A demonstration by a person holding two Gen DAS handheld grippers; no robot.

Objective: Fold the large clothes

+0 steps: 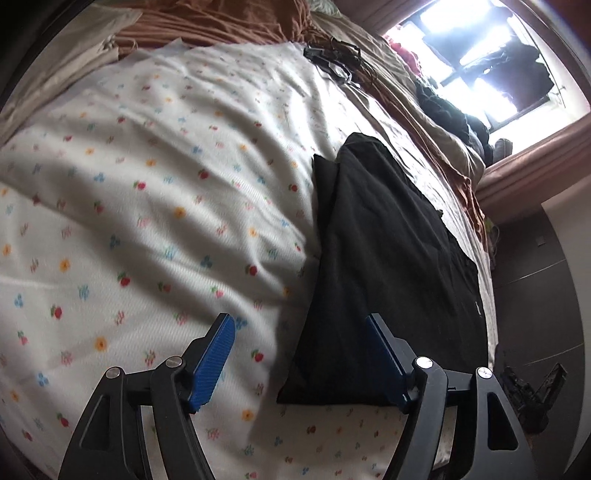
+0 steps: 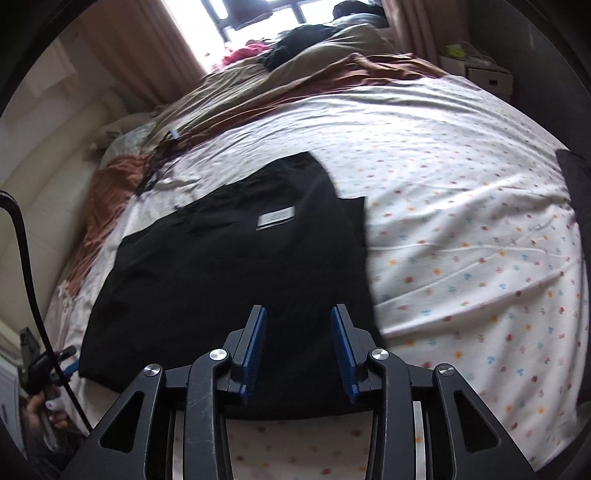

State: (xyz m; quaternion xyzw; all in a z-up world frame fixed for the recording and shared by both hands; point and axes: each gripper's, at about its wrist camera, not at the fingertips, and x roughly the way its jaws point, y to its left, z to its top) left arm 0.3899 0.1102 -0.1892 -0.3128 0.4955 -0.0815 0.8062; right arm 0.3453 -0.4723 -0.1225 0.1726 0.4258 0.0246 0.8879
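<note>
Black cloth garment [image 2: 236, 280], already doubled into a rough flat rectangle, lies near the foot edge of the bed on the white sheet printed with small coloured flowers [image 2: 461, 229], so I judge the folding well along and perhaps 1 more fold left. Nearest to me, my right gripper [image 2: 298, 350] hovers over the garment's near hem with its 2 blue ribbed pads spread and nothing between them; I read that as lined up to take the hem. My left gripper [image 1: 300, 356] hangs at the garment's other long side, jaws wide apart and empty, 1 pad over the sheet and 1 over the black cloth, straddling the edge as if to pinch it. Both claws at the near end make sense if that end is to be lifted and carried over the far half. Further up the garment a small white label [image 2: 276, 218] faces upward. Beyond it lies a loose tangle of dark cables [image 2: 162, 166] on the sheet, close enough to snag a sweeping fold. Farthest away, a rumpled brown and beige blanket [image 2: 332, 77] is heaped toward the bright window [image 2: 258, 14], leaving the printed sheet as working space.
</note>
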